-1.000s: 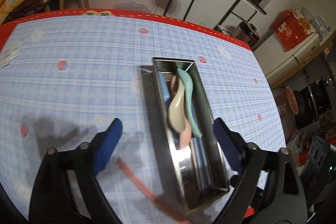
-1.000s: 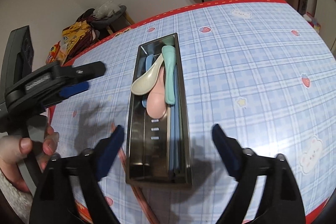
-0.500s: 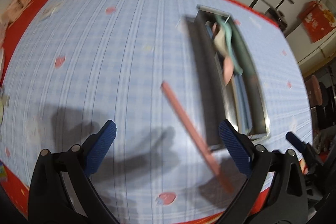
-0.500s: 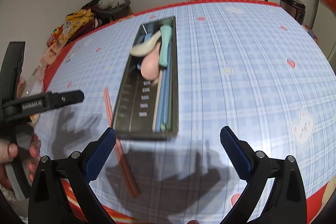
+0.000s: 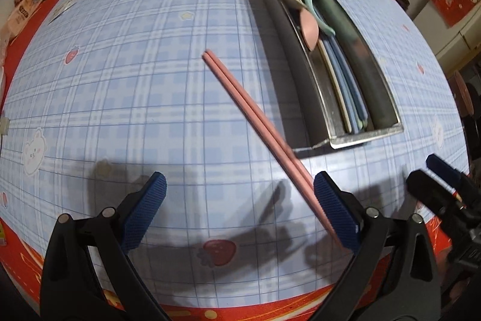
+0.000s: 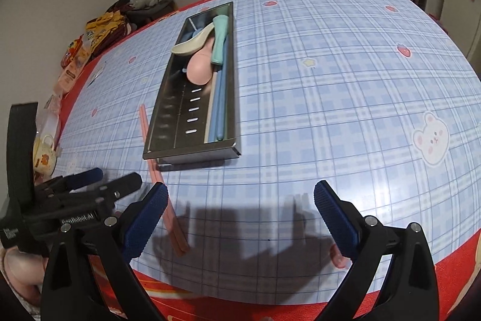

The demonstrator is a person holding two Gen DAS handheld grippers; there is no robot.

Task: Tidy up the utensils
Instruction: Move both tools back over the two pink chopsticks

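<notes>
- Your pink chopsticks (image 5: 255, 116) lie side by side on the tablecloth (image 5: 120, 98), beside the steel tray (image 5: 365, 137) (spoons inside).
- Your left gripper (image 5: 239, 208) and right gripper (image 6: 240, 208) gape wide, empty.

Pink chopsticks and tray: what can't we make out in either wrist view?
- pink chopsticks, left wrist view: near end hidden behind the left gripper finger.
- Right wrist view: their middle is hidden by the metal tray corner, so touching or apart is unclear.
- blue chopsticks: far ends lie under the pink spoon; count unclear.
- Small pink thing at the table edge, right wrist view: mostly behind the right gripper finger; unidentifiable.
</notes>
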